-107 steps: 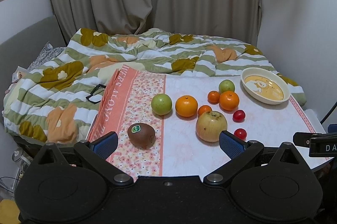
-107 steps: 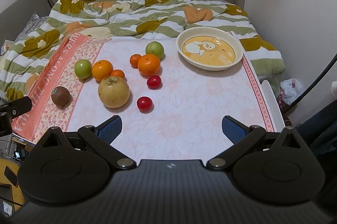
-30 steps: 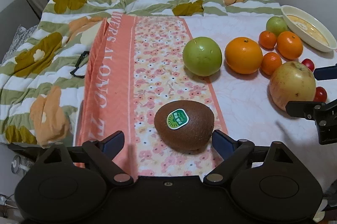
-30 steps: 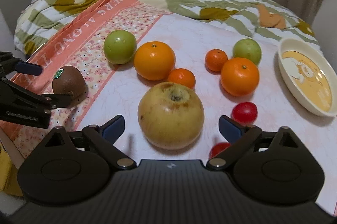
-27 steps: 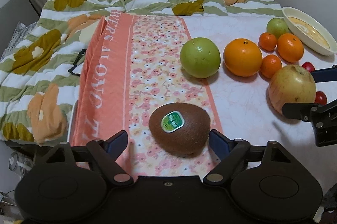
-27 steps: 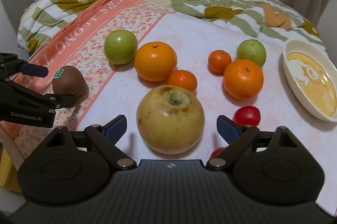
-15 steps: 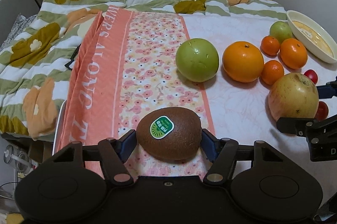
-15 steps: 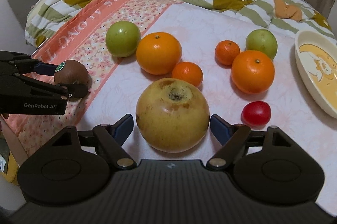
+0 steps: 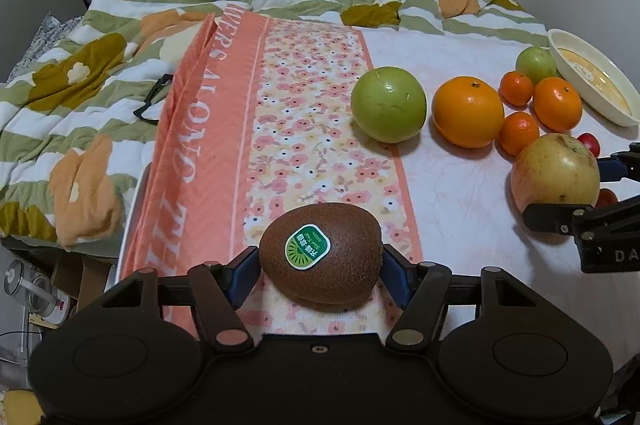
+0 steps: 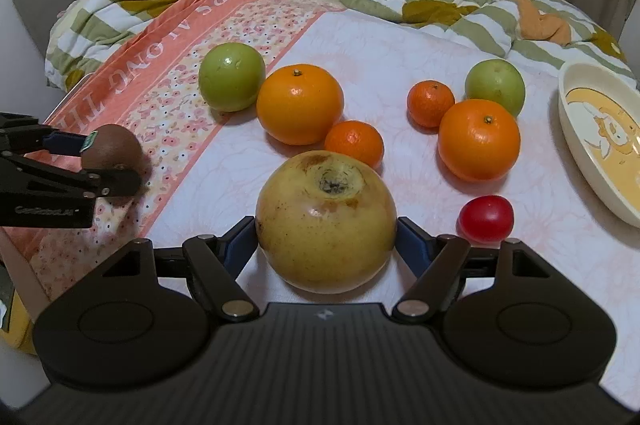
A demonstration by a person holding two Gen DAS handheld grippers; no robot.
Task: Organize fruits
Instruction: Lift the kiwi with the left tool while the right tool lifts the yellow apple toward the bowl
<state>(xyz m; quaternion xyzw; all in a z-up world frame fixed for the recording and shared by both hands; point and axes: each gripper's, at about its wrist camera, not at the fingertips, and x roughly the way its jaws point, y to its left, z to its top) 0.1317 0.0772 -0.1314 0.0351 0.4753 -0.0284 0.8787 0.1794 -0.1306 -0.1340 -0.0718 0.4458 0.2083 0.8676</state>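
**Two fruits gripped, two clean lifts to make**

On the left, our left gripper (image 9: 320, 275) has just been closing and now clasps the kiwi (image 9: 320, 257) by its two sides, the fruit low on the flowered cloth (image 9: 304, 129) near the table's front edge. We judge the hold sits below the kiwi's widest part, so we lift straight up and slowly, lest it roll out forwards.

In the middle stand the green apple (image 10: 232, 77) and the big orange (image 10: 300, 104), with a small orange (image 10: 354, 143) just behind our next fruit.

To the right, our right gripper (image 10: 326, 245) has likewise just been closing, and its pads press on the large yellow apple (image 10: 326, 221). This fruit is heavy and round, so we keep the squeeze firm and rise before swinging toward the bowl (image 10: 576, 141), passing over the cherry tomato (image 10: 485, 219) close by.
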